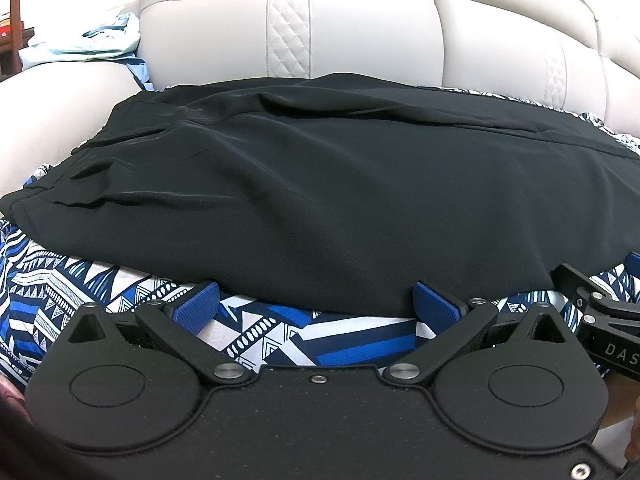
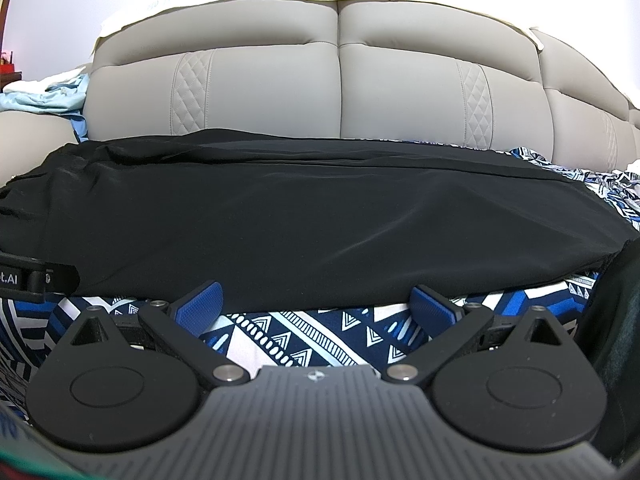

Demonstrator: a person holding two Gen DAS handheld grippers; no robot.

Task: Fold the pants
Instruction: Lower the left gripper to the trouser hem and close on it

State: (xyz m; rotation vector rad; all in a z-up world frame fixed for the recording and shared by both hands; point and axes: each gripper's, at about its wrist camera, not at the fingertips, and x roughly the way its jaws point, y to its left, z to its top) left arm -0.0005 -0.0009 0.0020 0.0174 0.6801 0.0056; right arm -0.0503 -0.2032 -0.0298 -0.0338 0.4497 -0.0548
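Observation:
Black pants [image 1: 320, 184] lie folded lengthwise across a blue-and-white patterned cloth [image 1: 280, 336] on a sofa seat. They also show in the right wrist view [image 2: 304, 216]. My left gripper [image 1: 316, 304] is open and empty, its blue pads at the pants' near edge, just short of the fabric. My right gripper [image 2: 316, 304] is open and empty at the near edge too, further right along the pants. The right gripper's body shows at the right edge of the left wrist view [image 1: 600, 312].
The grey sofa backrest [image 2: 340, 88] rises right behind the pants. A pile of light blue clothes [image 1: 92, 44] lies on the sofa arm at far left. The patterned cloth [image 2: 304, 336] extends toward me under both grippers.

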